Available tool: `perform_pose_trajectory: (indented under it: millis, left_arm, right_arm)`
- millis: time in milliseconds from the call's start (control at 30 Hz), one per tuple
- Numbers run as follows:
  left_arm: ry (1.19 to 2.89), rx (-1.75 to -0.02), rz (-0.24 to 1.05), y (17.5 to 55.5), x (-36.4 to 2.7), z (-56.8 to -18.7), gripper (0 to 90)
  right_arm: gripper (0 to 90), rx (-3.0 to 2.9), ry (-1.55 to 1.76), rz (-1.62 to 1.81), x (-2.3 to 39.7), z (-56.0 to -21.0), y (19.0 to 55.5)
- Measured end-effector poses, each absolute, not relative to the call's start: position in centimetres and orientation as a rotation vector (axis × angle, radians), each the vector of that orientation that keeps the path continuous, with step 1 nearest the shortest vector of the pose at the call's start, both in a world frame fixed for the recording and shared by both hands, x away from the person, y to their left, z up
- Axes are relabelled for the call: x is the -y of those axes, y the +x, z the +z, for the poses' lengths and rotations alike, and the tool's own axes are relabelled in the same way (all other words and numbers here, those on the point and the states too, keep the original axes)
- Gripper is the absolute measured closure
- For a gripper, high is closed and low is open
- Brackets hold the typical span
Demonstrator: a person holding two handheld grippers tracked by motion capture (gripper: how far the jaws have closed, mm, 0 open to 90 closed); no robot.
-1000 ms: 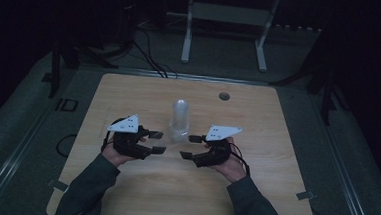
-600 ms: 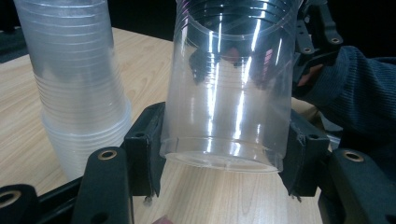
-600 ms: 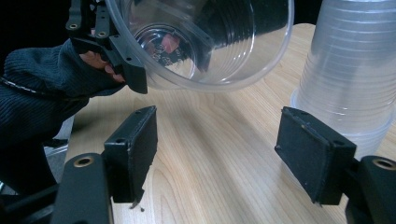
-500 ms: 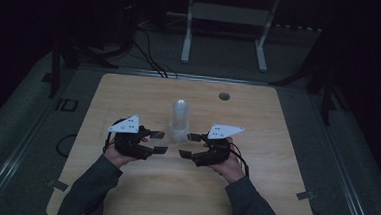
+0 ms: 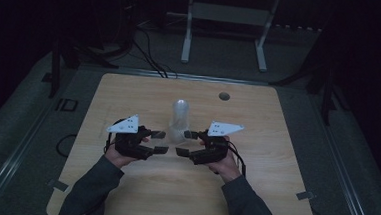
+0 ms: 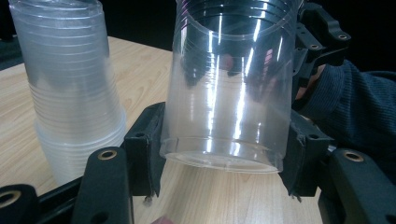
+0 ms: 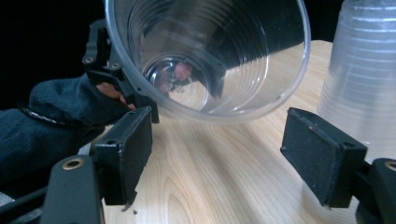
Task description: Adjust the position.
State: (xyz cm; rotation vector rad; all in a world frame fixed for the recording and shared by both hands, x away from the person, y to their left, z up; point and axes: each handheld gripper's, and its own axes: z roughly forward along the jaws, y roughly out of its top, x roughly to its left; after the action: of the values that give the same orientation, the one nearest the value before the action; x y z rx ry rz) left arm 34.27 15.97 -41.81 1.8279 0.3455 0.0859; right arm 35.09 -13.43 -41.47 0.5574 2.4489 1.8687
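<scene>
Clear ridged plastic cup (image 6: 229, 88), frosted-clear cup stack (image 6: 70, 88), pale wood-grain table (image 5: 129, 93), black gripper pads (image 7: 322, 154), dark blue sleeve (image 6: 355, 112).

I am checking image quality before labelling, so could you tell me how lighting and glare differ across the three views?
High view: dim, surroundings nearly black, cup stack faint. Left gripper view: brighter, white glare streaks on the held cup. Right gripper view: reflections inside that cup, background black.

Cup stack (image 5: 180, 118) sits mid-frame on the table (image 5: 129, 93), with a hole (image 5: 223, 96) up and right of it. Below the stack, a single cup (image 6: 233, 88) lies between left gripper (image 5: 159, 141) and right gripper (image 5: 186, 143).
</scene>
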Motion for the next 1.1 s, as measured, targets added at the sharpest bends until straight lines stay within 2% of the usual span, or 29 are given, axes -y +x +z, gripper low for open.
perform_pose_trajectory:
  millis: [233,667,1100]
  left_arm:
    - [1.827,-0.339,0.076,34.28,-15.8,-41.97,41.3]
    - [1.821,-0.329,0.065,34.25,-15.58,-42.02,41.3]
    - [1.823,-0.322,0.055,34.23,-15.46,-42.04,41.2]
  right_arm:
    - [20.8,-2.448,0.545,1.938,12.88,-41.24,35.17]
    - [20.4,-2.414,0.537,2.055,12.49,-41.13,35.35]
    - [27.4,-2.386,0.544,2.12,12.47,-41.18,35.48]
